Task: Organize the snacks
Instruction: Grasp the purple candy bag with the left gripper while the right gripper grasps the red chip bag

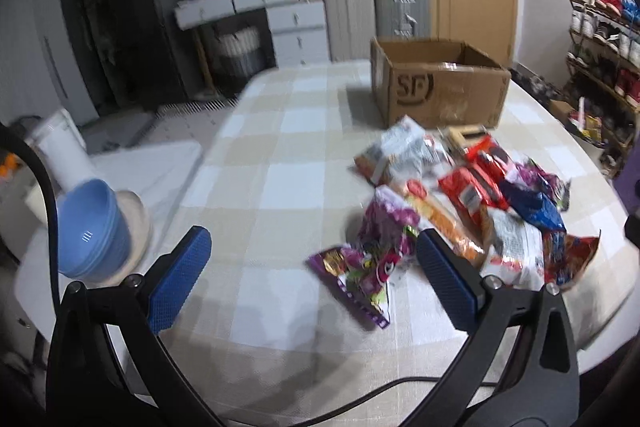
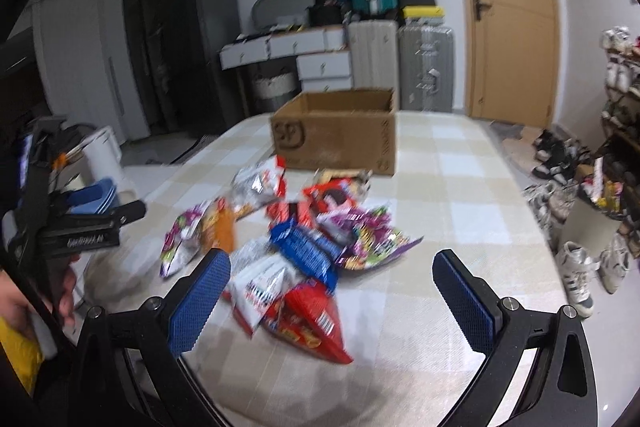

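Cluttered room with a wooden door (image 2: 512,15), stacked suitcases (image 2: 400,63) and a shoe rack (image 1: 604,43) at the back, plus a table under a beige-and-white checked cloth (image 1: 280,131) up front. Bit of motion blur everywhere.

Left gripper (image 1: 314,253) hanging over the cloth, jaws spread wide, nothing between them. Just ahead of the gap, nearer the right-hand jaw: a crinkly purple snack bag (image 1: 370,255), lying flat. Beyond that jaw and off to its outer side, the rest of the loose pile of snack packets (image 1: 480,195), with red, white, orange and blue wrappers overlapping each other. Further ahead, past the pile, an open brown cardboard box with an SF logo (image 1: 436,87), upright on the cloth. Out past the left-hand jaw, a stack of light blue plastic bowls (image 1: 96,223) near the table edge.

Right gripper (image 2: 332,269) also wide open and holding nothing. Shiny red snack packet (image 2: 310,319) sitting right between the jaws, closer to the left-hand one, with a blue wrapper (image 2: 306,251) just ahead of it. Same cardboard box straight ahead beyond the pile, well apart from the fingertips. Can't read any labels through the blur.
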`<state>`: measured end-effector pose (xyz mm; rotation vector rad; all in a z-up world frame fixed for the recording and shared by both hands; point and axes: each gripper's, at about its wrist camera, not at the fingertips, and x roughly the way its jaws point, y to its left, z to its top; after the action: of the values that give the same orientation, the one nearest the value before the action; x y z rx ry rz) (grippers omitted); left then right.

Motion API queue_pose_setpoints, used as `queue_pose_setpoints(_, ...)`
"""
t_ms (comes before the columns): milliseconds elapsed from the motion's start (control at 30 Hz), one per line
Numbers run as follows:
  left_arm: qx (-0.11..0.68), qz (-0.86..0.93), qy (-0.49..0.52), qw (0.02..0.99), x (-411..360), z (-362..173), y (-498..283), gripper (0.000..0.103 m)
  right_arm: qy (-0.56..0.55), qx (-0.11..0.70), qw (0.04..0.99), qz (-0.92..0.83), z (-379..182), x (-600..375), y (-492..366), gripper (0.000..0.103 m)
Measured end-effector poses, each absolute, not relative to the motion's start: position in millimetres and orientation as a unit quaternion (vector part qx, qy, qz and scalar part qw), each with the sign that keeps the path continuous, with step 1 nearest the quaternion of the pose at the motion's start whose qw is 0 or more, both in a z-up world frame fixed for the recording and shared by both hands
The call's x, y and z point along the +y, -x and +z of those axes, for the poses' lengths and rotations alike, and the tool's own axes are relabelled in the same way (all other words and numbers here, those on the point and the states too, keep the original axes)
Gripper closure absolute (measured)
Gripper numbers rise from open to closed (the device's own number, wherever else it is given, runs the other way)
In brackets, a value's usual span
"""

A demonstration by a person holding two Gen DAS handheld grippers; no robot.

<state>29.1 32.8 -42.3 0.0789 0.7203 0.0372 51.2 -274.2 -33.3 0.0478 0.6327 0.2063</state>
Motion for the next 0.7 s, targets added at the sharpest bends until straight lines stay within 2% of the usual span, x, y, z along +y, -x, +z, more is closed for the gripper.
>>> queue_pose_setpoints(200, 0.409, -0.037, 0.015, 0.912, 55, -65, -46, 0.001, -0.003, 0.369, 0.916, 0.157, -59, -265, -60, 0.000)
queue_pose_setpoints(367, 0.417, -0.107, -0.010, 0.903, 44, -75, -48, 0.001, 0.046, 0.411, 0.891, 0.185, -83, -248, -67, 0.000)
queue_pose_setpoints(533, 0.400, -0.154, -0.087, 0.899, 26, -83, -53, 0.001, 0.077, 0.435, 0.875, 0.198, -102, -239, -73, 0.000)
queue_pose_setpoints(700, 0.424, -0.181, -0.074, 0.884, 23, -97, -73, 0.010, 0.100, 0.430, 0.876, 0.196, -102, -234, -80, 0.000)
